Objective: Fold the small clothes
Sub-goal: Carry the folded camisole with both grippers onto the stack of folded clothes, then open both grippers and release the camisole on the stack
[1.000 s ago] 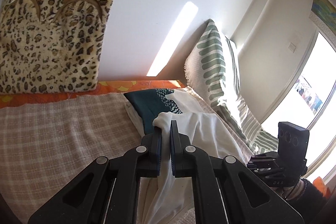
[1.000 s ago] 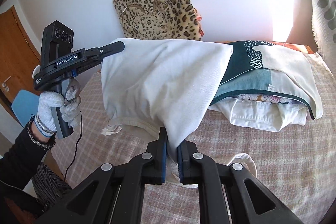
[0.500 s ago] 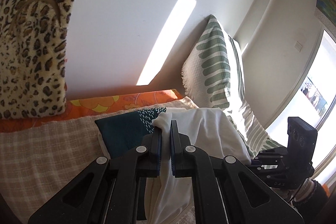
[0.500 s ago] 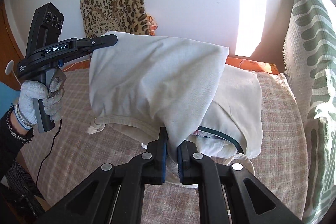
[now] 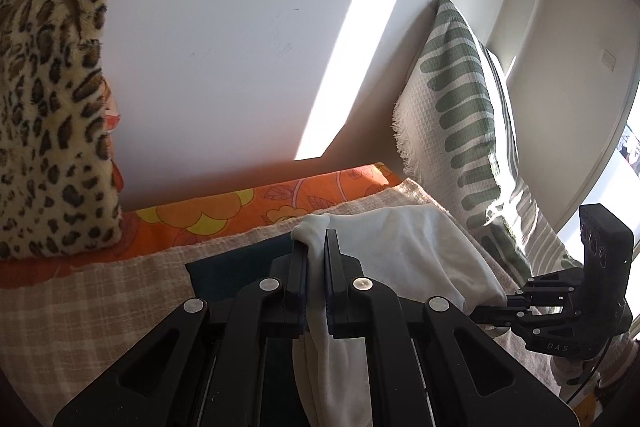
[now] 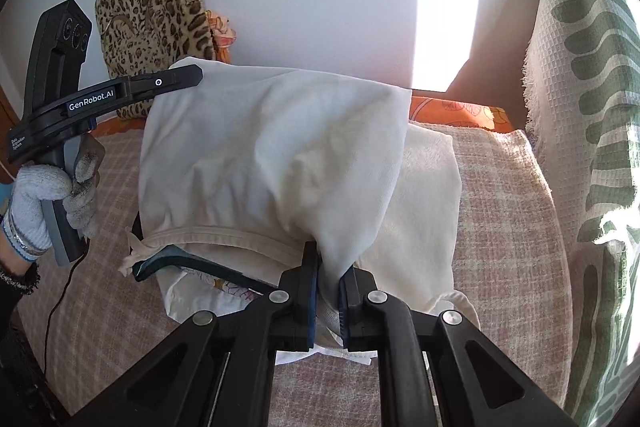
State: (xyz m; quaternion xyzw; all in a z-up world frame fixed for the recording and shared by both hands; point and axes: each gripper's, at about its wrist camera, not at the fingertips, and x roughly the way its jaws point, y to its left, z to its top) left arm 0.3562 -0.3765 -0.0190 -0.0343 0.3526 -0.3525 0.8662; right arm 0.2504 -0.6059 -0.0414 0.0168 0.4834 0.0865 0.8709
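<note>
A folded white garment point(image 6: 272, 155) hangs stretched between both grippers, just above a stack of folded clothes point(image 6: 424, 211) on the bed. My left gripper point(image 5: 316, 247) is shut on one corner of the white garment point(image 5: 400, 247); it also shows in the right wrist view point(image 6: 188, 75) at the left. My right gripper point(image 6: 328, 267) is shut on the other corner near the waistband; it shows in the left wrist view point(image 5: 480, 311) at the right. A dark teal garment point(image 5: 240, 263) lies in the stack under the white one.
A leopard-print cushion point(image 6: 156, 15) leans on the white wall at the back left. A green-striped pillow point(image 6: 592, 115) stands at the right. The bed has a checked beige cover point(image 6: 504, 211) over an orange floral sheet point(image 5: 224, 211).
Both grippers have carried the white garment to the right and lowered it over the stack of folded clothes. The teal garment is now mostly covered.
</note>
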